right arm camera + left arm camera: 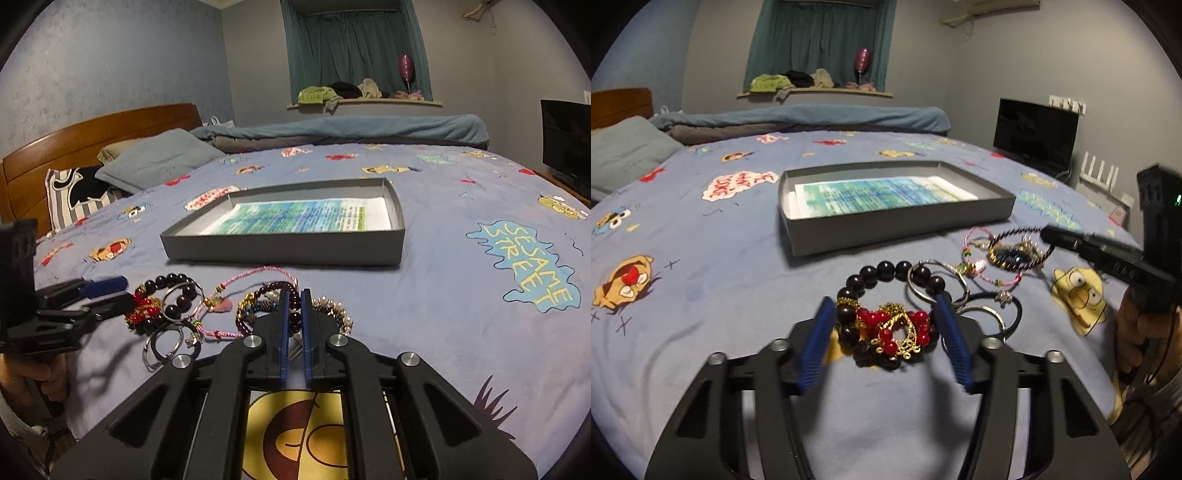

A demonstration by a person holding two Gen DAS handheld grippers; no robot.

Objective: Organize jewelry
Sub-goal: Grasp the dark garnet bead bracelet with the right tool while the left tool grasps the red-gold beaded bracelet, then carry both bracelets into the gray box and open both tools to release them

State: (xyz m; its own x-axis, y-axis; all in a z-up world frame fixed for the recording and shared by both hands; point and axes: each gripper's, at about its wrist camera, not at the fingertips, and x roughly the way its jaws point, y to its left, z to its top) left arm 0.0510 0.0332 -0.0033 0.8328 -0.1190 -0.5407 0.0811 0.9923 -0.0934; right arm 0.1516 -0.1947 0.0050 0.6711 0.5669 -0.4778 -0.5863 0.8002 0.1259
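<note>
Pick step. My right hand-held gripper (294, 299) is clamped on the dark garnet-bead bracelet (275, 295); the left hand-held gripper (888, 314) straddles the black-bead bracelet with red and gold charms (886, 325), whether its pads touch it I can't tell. Jewelry pile sits on the bed, near the shallow grey cardboard box (886, 225). Next: lift, carry to the box. Tangles hard to read.

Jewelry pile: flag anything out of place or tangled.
All the jewelry lies in an overlapping heap on the bedsheet; none is in the grey box. Metal rings cross the black bead bracelet.
</note>
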